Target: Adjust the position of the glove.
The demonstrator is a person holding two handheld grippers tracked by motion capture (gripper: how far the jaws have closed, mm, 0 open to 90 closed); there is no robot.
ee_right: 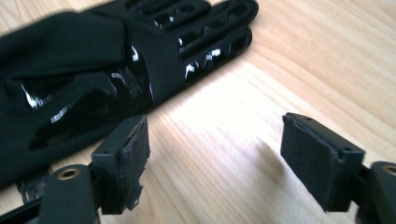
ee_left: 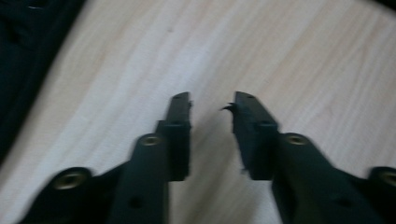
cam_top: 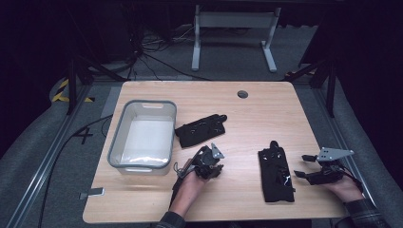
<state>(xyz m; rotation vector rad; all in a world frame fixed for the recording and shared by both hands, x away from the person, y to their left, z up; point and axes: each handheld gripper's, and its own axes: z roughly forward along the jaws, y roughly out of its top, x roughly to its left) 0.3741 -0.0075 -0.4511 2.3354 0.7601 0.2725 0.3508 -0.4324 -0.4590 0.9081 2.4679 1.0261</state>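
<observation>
A wooden table (cam_top: 266, 102) holds a grey-rimmed bin (cam_top: 141, 135) at its left side. Just right of the bin lies a black glove (cam_top: 201, 129), slanted. A second glove (cam_top: 275, 174) lies lengthwise nearer the right edge.

The left gripper (cam_top: 213, 167) sits just below the first glove and beside the bin's near corner, apart from both. Its jaws stand parted over bare wood in the left gripper view (ee_left: 212, 109), nothing between them.

The right gripper (cam_top: 302, 166) is just right of the second glove, jaws wide apart and empty. In the right gripper view (ee_right: 215, 154) that glove (ee_right: 93, 79) lies close beside the left jaw; whether they touch I cannot tell.
</observation>
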